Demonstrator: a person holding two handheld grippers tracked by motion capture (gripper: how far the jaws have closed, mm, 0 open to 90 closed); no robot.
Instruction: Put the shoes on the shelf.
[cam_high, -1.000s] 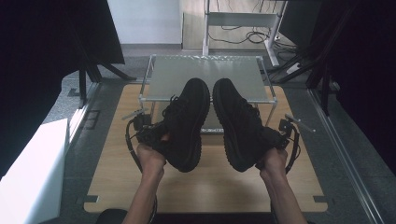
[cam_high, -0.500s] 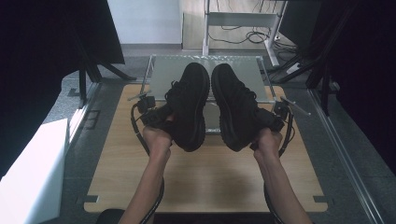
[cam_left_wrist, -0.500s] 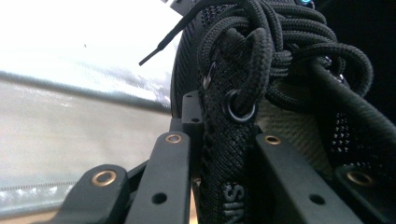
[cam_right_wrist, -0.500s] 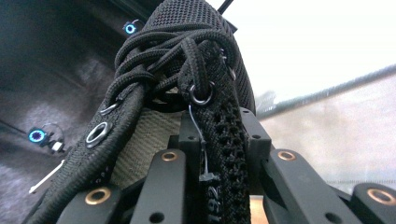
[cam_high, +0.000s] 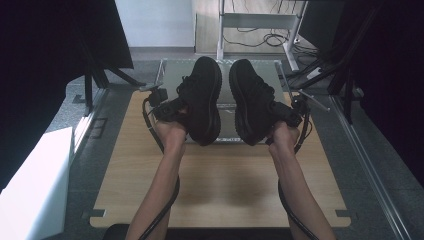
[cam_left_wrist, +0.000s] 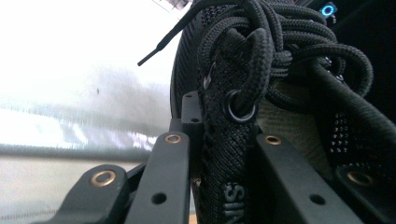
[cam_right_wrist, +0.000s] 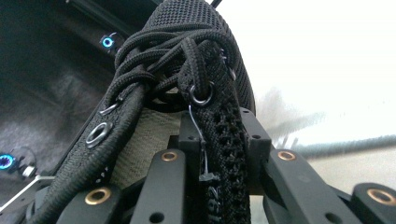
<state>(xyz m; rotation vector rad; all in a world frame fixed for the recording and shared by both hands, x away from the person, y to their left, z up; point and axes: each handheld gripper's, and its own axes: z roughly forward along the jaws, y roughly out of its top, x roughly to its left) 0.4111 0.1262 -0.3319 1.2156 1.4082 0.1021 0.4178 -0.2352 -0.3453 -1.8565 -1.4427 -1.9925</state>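
Note:
Two black lace-up shoes hang side by side over the table, soles facing each other. The left shoe (cam_high: 202, 100) is held by my left gripper (cam_high: 170, 107), whose jaws are shut on the shoe's collar edge (cam_left_wrist: 231, 154) beside the laces. The right shoe (cam_high: 250, 102) is held by my right gripper (cam_high: 285, 112), shut on its collar edge (cam_right_wrist: 219, 149) near the top eyelet. Both toes point away from me, over a grey metal rack (cam_high: 172, 75).
The wooden tabletop (cam_high: 225, 175) lies below my forearms. The grey rack stands at its far edge. Black frames and stands flank the table at left (cam_high: 95, 75) and right (cam_high: 345, 75). A white surface (cam_high: 35, 180) is at the left.
Both grippers have carried the shoes forward, away from me, from above the table's middle to above the rack's front edge. The grips are unchanged.

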